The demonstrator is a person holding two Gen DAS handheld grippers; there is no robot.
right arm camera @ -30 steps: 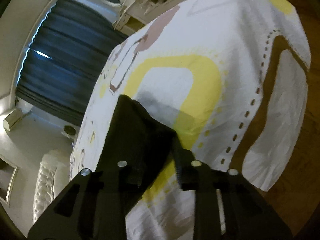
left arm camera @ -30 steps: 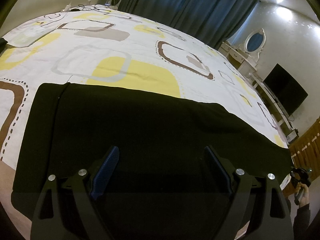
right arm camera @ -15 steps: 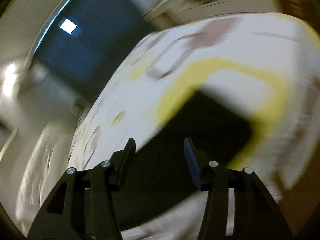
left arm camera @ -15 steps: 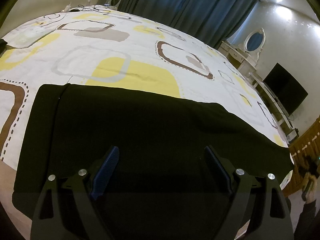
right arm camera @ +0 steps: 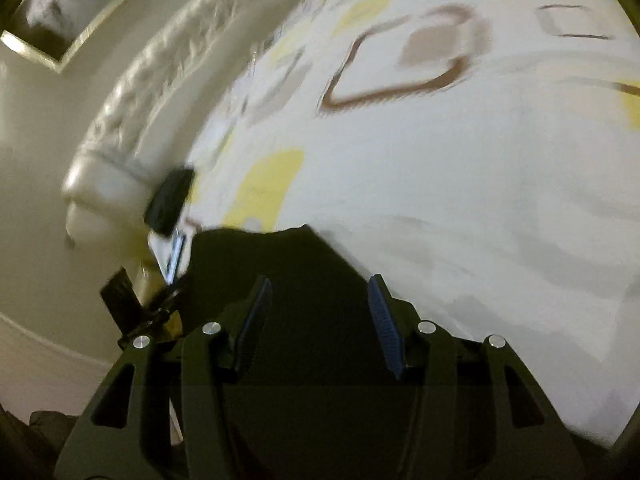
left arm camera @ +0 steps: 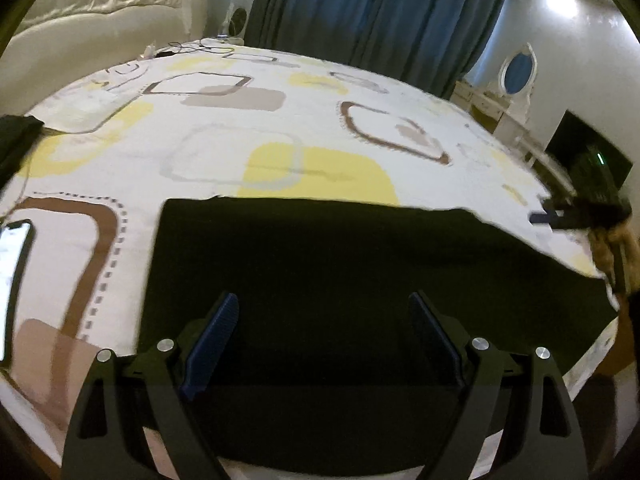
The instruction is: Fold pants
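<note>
The bed (left arm camera: 320, 120) takes up most of the room, and its patterned sheet is pulled pretty flat, which I'd guess is why it's being used as the folding surface. The pants (left arm camera: 360, 280) lie on the near side of it as one wide black slab, near edge close to the bed's edge, far edge running straight across a yellow patch. They look like they've been folded lengthwise already, so I'd say the next fold is end over end.

The left gripper (left arm camera: 322, 344) hangs over the near part of the pants with its tongs wide apart, nothing clamped, blue pads clear of the cloth. Seems parked there, ready to pin or pick up that end.

The right gripper (right arm camera: 316, 320) sits over a corner of the pants (right arm camera: 280, 280), tongs partly apart and nothing pinched between them; that view is smeared, so I can't say how close the pads are to the fabric. From the left camera you can spot it (left arm camera: 560, 216) out past the far right end of the pants, so each hand seems to be taking one end.

A phone (left arm camera: 14, 276) lies screen-up on the sheet left of the pants, lit. Too blurry to read. No brands, labels or readable writing anywhere.
</note>
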